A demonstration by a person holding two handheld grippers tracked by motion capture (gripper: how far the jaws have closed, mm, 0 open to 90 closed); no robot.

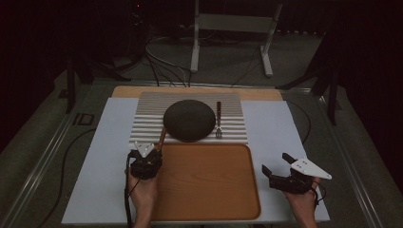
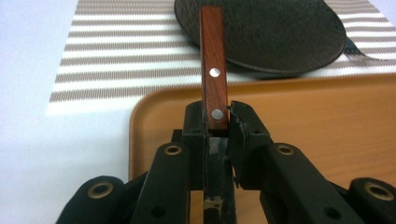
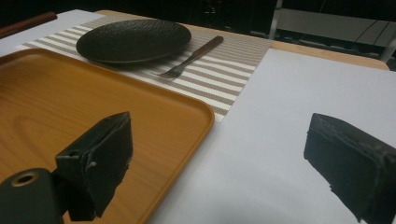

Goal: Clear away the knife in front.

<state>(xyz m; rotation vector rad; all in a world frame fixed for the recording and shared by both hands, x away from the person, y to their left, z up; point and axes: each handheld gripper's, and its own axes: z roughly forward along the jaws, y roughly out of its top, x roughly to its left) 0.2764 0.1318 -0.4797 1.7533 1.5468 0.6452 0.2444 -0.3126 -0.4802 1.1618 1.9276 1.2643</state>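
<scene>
My left gripper is shut on a wooden-handled utensil. It holds the utensil at the near end of the riveted handle, over the far left corner of the orange tray. The handle points toward the dark round plate. A strip of metal runs back between the jaws. A fork with a wooden handle lies to the right of the plate. My right gripper stands open and holds nothing, just right of the tray.
Plate and fork rest on a striped placemat behind the tray. A white mat covers the table. Cables and a metal stand lie on the floor beyond the table's far edge.
</scene>
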